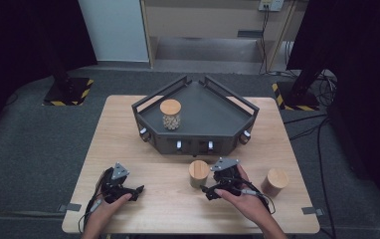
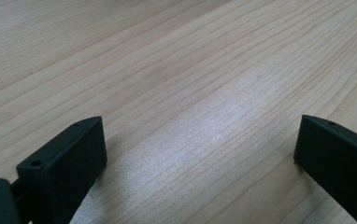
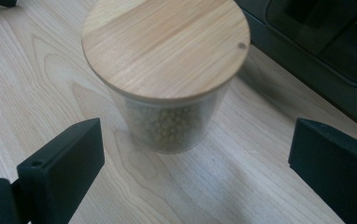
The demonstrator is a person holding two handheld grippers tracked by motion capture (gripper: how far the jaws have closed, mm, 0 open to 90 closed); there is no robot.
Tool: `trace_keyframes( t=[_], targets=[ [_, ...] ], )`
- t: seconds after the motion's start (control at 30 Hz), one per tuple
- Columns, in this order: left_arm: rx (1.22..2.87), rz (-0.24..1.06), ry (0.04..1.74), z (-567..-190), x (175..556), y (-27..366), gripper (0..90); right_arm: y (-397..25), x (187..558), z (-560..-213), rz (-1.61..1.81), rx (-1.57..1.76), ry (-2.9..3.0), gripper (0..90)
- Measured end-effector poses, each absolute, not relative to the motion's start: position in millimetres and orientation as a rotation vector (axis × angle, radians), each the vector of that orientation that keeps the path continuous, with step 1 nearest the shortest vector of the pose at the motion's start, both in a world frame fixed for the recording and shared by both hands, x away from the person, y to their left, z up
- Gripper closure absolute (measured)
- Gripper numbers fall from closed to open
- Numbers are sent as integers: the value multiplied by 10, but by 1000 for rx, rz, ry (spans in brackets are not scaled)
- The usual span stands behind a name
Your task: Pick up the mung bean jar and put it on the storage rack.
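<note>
No brand, label or writing can be read on any of the things here. The landmark is the dark tray [image 1: 213, 112], a many-sided rack with raised rails that stands at the far middle of the wooden table [image 1: 128, 149].

The right gripper [image 1: 209, 191] lies just in front of the tray, held low over the table in the person's right hand [image 1: 242, 195], whose forearm comes in from the near edge. Its jaws are spread wide and point toward a glass jar with a wooden lid [image 1: 198, 173] [image 3: 166, 70], which stands upright on the table just in front of the tray's front wall. In the right gripper view the jar, filled with small pale round beans, sits ahead of the two jaws and apart from both.

The left gripper [image 1: 139, 190] rests in front of the tray and off to its left, well apart from it, gripped by the left hand [image 1: 109, 203]. Its jaws too are spread wide, with bare wood between them.

A second lidded jar [image 1: 170, 114] stands on the tray's left part. A third jar [image 1: 275, 181] stands in front of the tray's right corner, just beside the right hand.
</note>
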State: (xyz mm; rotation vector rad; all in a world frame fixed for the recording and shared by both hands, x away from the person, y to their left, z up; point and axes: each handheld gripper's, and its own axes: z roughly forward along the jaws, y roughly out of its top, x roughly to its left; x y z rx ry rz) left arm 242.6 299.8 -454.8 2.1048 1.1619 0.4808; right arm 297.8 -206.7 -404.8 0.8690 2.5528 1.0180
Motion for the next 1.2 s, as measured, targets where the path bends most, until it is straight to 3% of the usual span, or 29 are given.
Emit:
trace_keyframes(
  t=[1.2],
  targets=[
    [2105, 481, 1162, -4548, 2426, 2998, 10, -1781, 3148, -4077, 997, 867, 2578, 38]
  ],
)
